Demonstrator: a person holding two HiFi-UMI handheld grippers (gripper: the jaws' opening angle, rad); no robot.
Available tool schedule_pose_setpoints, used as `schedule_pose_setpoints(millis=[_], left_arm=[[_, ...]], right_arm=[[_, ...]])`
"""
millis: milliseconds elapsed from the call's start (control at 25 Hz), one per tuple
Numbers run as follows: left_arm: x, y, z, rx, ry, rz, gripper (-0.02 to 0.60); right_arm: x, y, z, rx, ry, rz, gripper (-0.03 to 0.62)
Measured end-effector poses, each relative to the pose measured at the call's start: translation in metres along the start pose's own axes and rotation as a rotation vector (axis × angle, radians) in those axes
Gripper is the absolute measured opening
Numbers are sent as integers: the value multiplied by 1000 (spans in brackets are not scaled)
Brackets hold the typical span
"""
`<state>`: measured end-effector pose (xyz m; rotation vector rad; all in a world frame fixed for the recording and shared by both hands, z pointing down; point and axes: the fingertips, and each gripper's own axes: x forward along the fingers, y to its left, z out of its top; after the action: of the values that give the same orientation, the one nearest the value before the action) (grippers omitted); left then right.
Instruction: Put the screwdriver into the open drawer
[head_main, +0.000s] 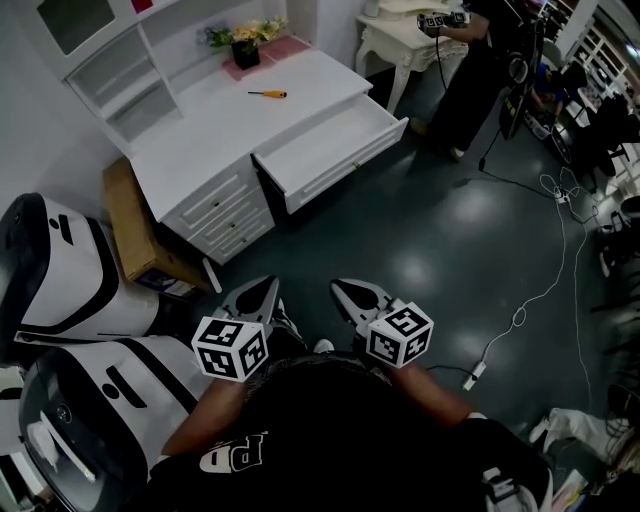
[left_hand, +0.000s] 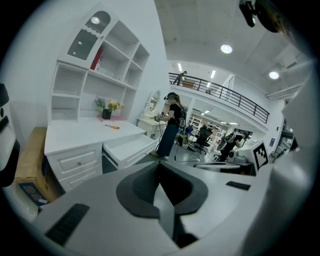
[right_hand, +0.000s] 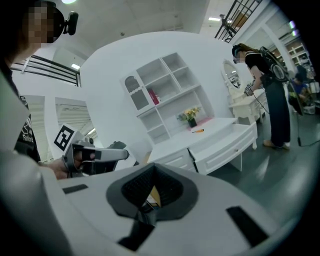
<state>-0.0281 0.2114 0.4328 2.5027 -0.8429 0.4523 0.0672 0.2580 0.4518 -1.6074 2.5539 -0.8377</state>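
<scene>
Both grippers closed and empty, well short of the desk; screwdriver on the desk top.
Left gripper and right gripper are held side by side low in the head view, over the dark floor, each with its jaws pressed together and nothing between them. The orange-handled screwdriver lies flat on the white desk, near the far edge, just beside the pink mat that carries a flower pot. The open drawer projects from the desk front, below the screwdriver and apart from it. A cardboard box leans against the desk's left side. Another person stands at a second table beyond.
</scene>
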Motion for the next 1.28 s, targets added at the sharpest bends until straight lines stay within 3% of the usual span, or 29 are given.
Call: schedule_pose_setpoints(millis=[360, 840, 1120, 1280], left_arm=[[19, 25, 27, 3, -24, -20, 11], [50, 97, 51, -40, -15, 14, 11], [80, 139, 60, -44, 56, 12, 11], [94, 161, 82, -26, 53, -4, 11]], right_arm=[[28, -11, 22, -35, 14, -19, 9], [103, -33, 43, -35, 69, -14, 9], [149, -51, 56, -33, 110, -21, 9], [177, -59, 74, -42, 110, -36, 9]])
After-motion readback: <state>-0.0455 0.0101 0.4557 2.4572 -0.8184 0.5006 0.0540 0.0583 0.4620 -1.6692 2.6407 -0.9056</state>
